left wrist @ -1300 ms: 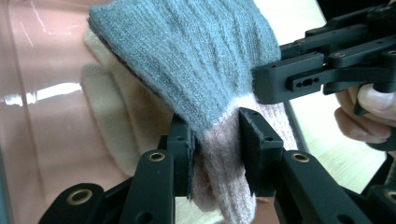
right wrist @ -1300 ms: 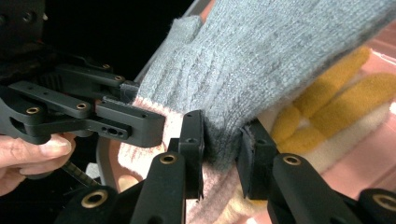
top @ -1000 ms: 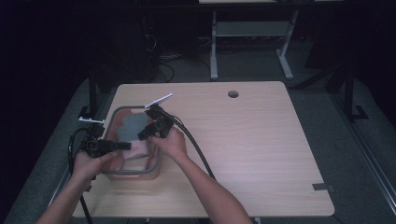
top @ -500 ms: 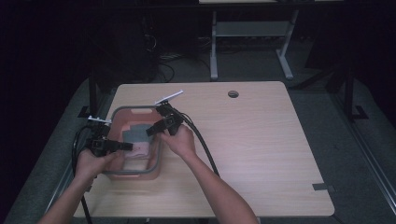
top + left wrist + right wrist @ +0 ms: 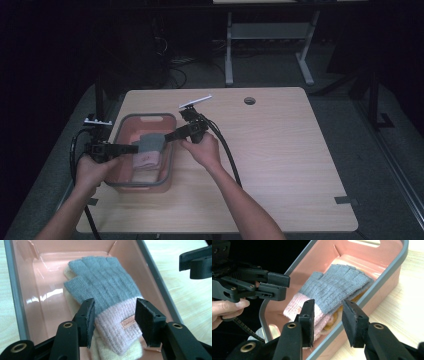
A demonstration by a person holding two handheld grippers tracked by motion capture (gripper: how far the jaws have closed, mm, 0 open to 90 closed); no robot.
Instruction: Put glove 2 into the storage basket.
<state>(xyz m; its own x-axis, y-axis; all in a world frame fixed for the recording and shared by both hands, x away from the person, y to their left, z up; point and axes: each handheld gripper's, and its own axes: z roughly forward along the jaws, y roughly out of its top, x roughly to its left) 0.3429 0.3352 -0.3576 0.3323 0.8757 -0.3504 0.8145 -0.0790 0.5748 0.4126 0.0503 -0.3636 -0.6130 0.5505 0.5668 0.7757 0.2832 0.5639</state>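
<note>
One ribbed knit glove (image 5: 107, 287), grey with a pink cuff and a small tag, lies on a fuzzy cream one (image 5: 117, 352) inside the glossy pink, grey-rimmed rectangular bin (image 5: 170, 165). Both the left gripper (image 5: 115, 315) and right gripper (image 5: 327, 315) hover partly open above it, having just been widening, gripping nothing, over the pale woodgrain table (image 5: 290, 165).

My table (image 5: 280, 165) is a light wood-grain top with a round cable hole (image 5: 249, 100) near the far edge. On it, over on my left, sits a pink bin with a grey rim (image 5: 170, 165). A small dark strip of tape (image 5: 346, 200) sticks near the right front corner.
</note>
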